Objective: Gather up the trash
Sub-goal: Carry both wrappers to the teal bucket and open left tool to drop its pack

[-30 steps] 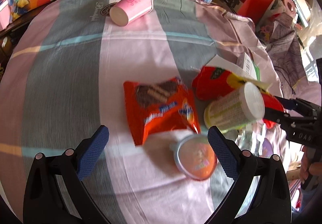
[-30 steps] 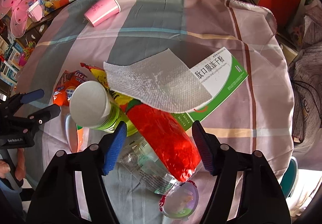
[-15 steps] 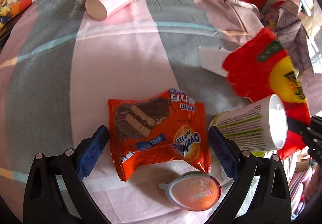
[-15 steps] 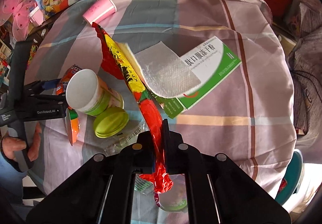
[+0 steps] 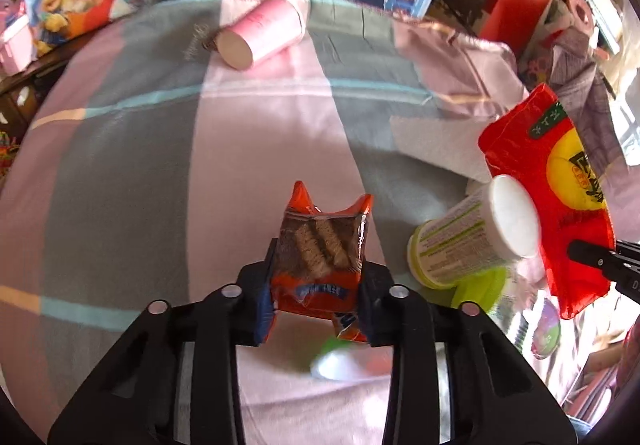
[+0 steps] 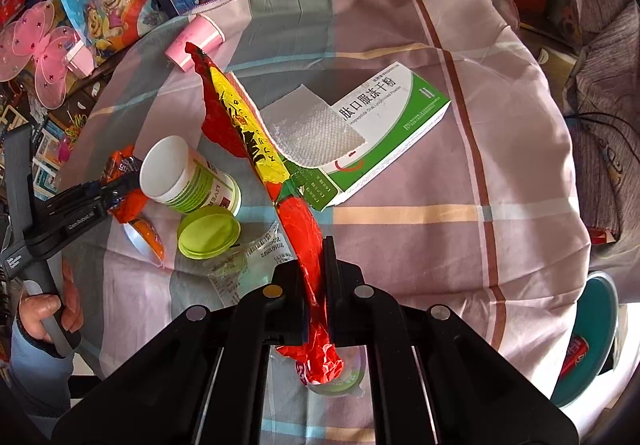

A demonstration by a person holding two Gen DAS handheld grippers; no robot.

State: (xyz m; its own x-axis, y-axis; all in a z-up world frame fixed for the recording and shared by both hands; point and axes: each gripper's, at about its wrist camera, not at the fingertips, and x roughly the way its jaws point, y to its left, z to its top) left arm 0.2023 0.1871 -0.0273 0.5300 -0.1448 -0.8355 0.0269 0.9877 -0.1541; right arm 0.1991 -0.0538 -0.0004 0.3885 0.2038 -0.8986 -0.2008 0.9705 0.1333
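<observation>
In the left wrist view, the left gripper (image 5: 316, 293) sits at lower centre, its 2 fingers pinching an orange wafer packet (image 5: 320, 249) that stands upright between them. A pink paper cup (image 5: 260, 33) lies on its side at the upper centre of the checked cloth (image 5: 120, 165). A white-and-green tub (image 5: 472, 233) lies at the right, beside a red-and-yellow snack bag (image 5: 560, 181).

In the right wrist view, the right gripper (image 6: 316, 285) at lower centre is clamped on that red-and-yellow snack bag (image 6: 244, 129), which stretches toward the upper left. A green-and-white box (image 6: 384, 129) lies at centre, a lime lid (image 6: 208, 231) at the left of centre.
</observation>
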